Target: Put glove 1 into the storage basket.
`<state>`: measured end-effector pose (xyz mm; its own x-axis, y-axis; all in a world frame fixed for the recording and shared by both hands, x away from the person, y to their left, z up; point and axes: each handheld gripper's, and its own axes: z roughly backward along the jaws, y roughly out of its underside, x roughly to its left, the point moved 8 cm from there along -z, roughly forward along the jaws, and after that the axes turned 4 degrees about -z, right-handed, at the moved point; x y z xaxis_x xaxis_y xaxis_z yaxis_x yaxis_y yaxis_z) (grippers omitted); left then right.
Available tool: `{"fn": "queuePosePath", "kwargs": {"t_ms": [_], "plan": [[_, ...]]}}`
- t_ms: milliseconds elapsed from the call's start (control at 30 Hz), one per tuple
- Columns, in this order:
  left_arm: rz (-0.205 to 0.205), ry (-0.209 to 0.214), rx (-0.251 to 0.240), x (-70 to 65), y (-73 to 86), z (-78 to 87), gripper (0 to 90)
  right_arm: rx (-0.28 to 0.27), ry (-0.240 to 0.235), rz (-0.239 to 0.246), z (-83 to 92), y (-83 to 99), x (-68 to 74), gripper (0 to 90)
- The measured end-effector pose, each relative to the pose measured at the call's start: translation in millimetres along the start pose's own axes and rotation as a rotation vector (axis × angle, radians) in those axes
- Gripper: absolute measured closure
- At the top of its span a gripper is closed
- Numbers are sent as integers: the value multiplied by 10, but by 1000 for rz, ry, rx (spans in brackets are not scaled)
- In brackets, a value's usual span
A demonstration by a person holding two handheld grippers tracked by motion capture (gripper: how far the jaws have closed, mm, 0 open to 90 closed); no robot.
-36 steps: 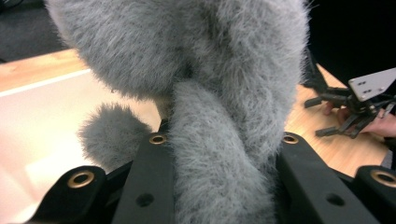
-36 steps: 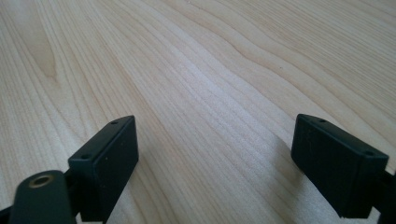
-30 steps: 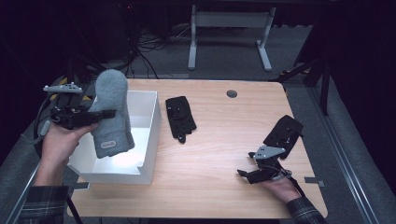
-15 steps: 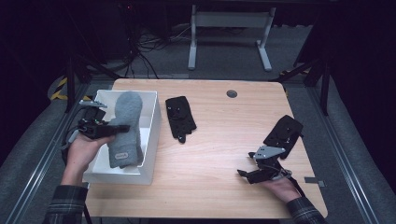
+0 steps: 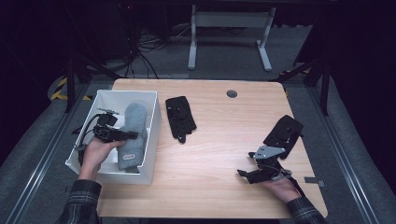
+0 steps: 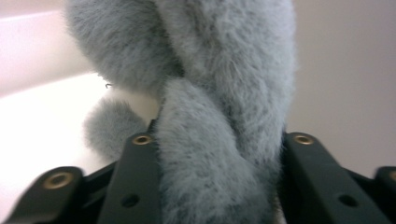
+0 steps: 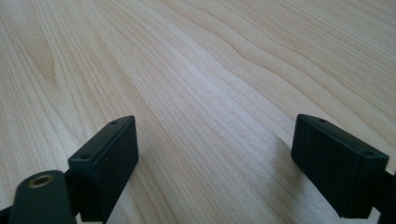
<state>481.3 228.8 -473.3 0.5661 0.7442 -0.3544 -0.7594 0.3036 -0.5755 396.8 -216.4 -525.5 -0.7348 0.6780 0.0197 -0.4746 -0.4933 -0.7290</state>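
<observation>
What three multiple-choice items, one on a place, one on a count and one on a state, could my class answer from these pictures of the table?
1. Where is the grey fluffy slipper?
A. in the white box
B. on the floor
C. beside the table's grommet

2. How many black items lie on the wooden table?
A. none
B. two
C. five

3. How does the right gripper stand?
A. shut on a slipper
B. shut on the box
C. open

Answers: 1 A, the slipper lies inside the box's walls, clamped by the left gripper. 2 B, one black item by the box, one near the right edge. 3 C, its jaws stand apart over bare wood.
</observation>
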Motion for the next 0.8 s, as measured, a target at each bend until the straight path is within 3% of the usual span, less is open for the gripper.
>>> {"fn": "queuePosePath", "kwargs": {"t_ms": [100,267,400,667,800], "plan": [[16,-17,27,45,30,-80,452,0,0,0,0,0,0,152],[14,-99,55,116,56,-173,165,0,0,0,0,0,0,153],[30,-169,32,189,28,-151,35,0,0,0,0,0,0,152],[45,-199,-30,216,-25,-20,36,0,0,1,0,0,0,153],[26,-236,-66,167,-101,52,32,0,0,0,0,0,0,153]]}}
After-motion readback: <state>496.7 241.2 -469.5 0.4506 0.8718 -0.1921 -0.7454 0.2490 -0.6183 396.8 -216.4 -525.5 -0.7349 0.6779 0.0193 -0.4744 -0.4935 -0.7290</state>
